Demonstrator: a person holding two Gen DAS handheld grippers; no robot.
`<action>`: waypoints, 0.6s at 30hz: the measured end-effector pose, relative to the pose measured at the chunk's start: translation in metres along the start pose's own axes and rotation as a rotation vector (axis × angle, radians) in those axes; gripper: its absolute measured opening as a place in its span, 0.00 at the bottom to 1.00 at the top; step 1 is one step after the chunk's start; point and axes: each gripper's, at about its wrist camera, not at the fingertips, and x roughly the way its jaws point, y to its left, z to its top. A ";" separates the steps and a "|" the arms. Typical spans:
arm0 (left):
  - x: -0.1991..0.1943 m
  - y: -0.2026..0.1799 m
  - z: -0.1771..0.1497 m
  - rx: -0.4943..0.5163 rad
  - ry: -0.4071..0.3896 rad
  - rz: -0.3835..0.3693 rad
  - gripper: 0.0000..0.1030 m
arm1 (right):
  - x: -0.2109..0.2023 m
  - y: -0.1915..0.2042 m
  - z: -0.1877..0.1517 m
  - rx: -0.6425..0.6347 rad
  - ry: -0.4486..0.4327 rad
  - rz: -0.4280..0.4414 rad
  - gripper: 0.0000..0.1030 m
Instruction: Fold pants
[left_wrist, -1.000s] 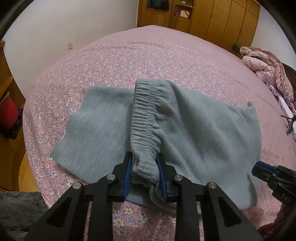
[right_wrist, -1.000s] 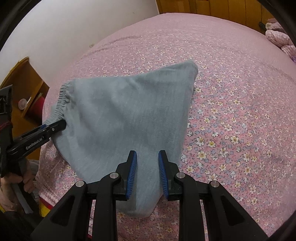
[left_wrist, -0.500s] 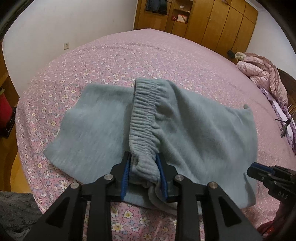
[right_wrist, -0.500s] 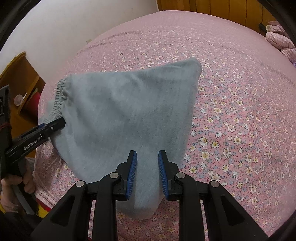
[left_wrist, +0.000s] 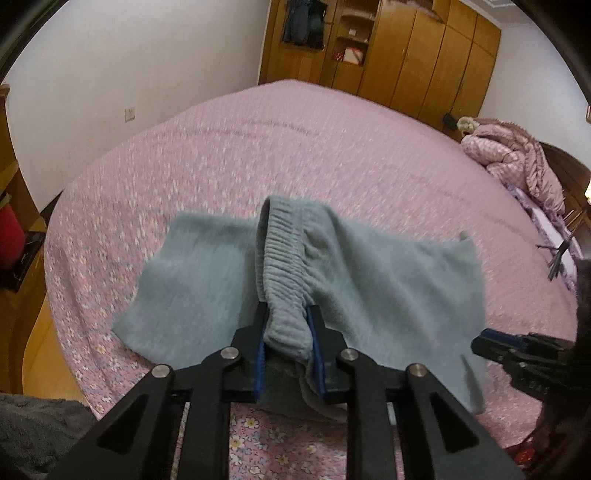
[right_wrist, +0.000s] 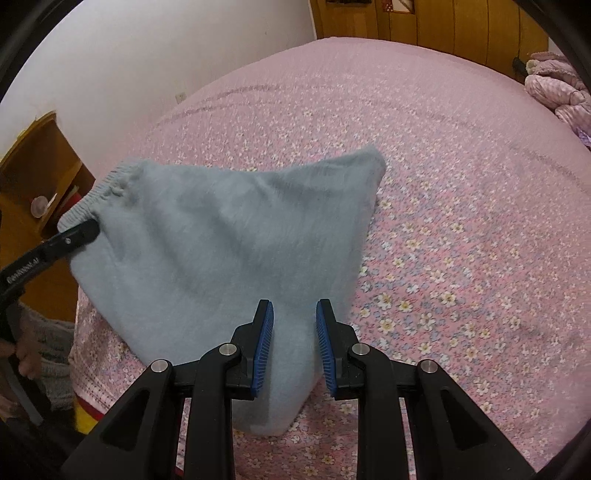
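Observation:
The grey-blue fleece pants (left_wrist: 388, 273) lie on the pink flowered bed (left_wrist: 295, 147), lifted at the near side. My left gripper (left_wrist: 286, 325) is shut on the ribbed elastic waistband (left_wrist: 282, 258), which rises bunched between its blue pads. In the right wrist view the pants (right_wrist: 229, 240) hang stretched toward the camera. My right gripper (right_wrist: 294, 321) has the fabric between its blue pads and holds it up off the bed. The left gripper (right_wrist: 70, 240) shows at the far left of that view, at the waistband end. The right gripper (left_wrist: 517, 354) shows at the lower right of the left wrist view.
A pink quilted bundle (left_wrist: 517, 155) lies at the bed's far right. Wooden wardrobes (left_wrist: 406, 55) stand behind the bed. A wooden shelf unit (right_wrist: 40, 166) stands by the bed's left edge, and a red object (left_wrist: 9, 236) sits on the floor.
Both grippers have risen and pulled back a little with the pants, so more of the fabric is off the bed. The grip on the waistband is unchanged.

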 end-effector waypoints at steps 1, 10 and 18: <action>-0.005 0.001 0.003 -0.004 -0.007 -0.010 0.14 | -0.001 0.000 0.000 -0.004 0.000 -0.003 0.25; -0.023 0.007 0.017 -0.038 -0.021 -0.060 0.14 | -0.006 0.005 0.006 -0.016 -0.004 0.003 0.25; -0.052 0.008 0.031 -0.030 -0.094 -0.042 0.13 | -0.009 0.018 0.016 -0.056 -0.023 0.014 0.25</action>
